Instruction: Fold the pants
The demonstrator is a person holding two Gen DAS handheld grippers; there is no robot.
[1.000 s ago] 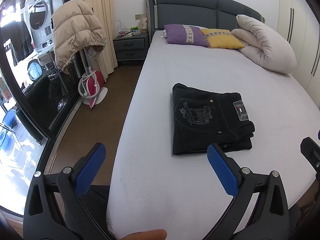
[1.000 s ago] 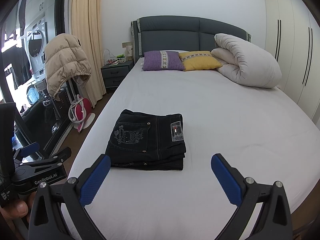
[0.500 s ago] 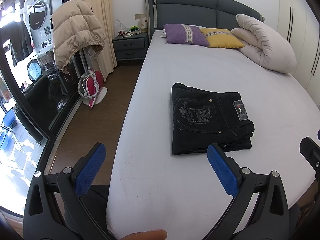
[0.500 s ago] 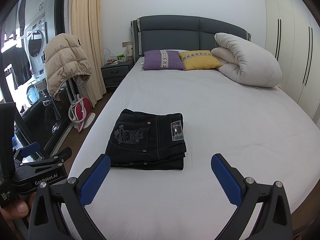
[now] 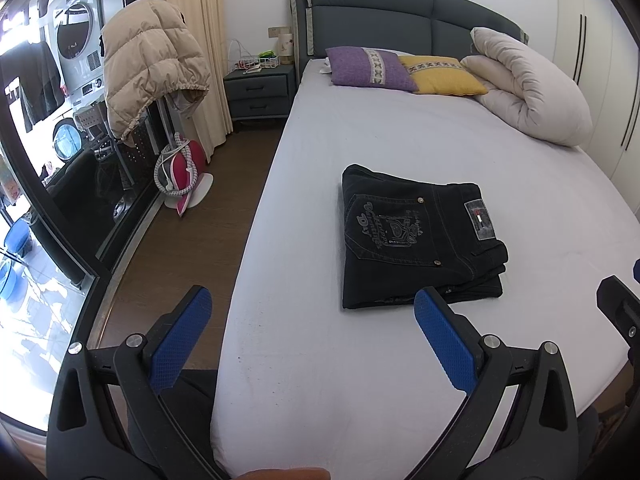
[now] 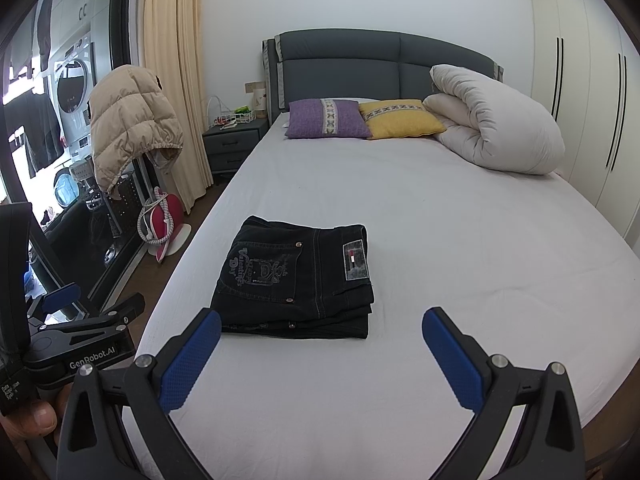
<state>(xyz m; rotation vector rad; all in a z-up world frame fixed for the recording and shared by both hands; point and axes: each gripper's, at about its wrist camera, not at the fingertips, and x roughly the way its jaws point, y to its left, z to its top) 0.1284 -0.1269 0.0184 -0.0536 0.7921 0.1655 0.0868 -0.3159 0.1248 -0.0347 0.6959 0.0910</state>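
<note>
The black jeans [image 5: 416, 236] lie folded into a compact rectangle on the white bed sheet [image 5: 400, 140], back pocket and label up. They also show in the right wrist view [image 6: 296, 280]. My left gripper [image 5: 312, 320] is open and empty, held above the bed's near left edge, short of the jeans. My right gripper [image 6: 320, 340] is open and empty, held above the bed just in front of the jeans. The left gripper's body [image 6: 80, 344] shows at the left of the right wrist view.
A purple pillow [image 6: 326, 118], a yellow pillow [image 6: 400, 120] and a rolled white duvet [image 6: 496, 120] lie at the headboard. A nightstand [image 5: 256, 92], a beige puffer jacket [image 5: 148, 68] on a stand and a red iron [image 5: 182, 172] stand on the floor left of the bed.
</note>
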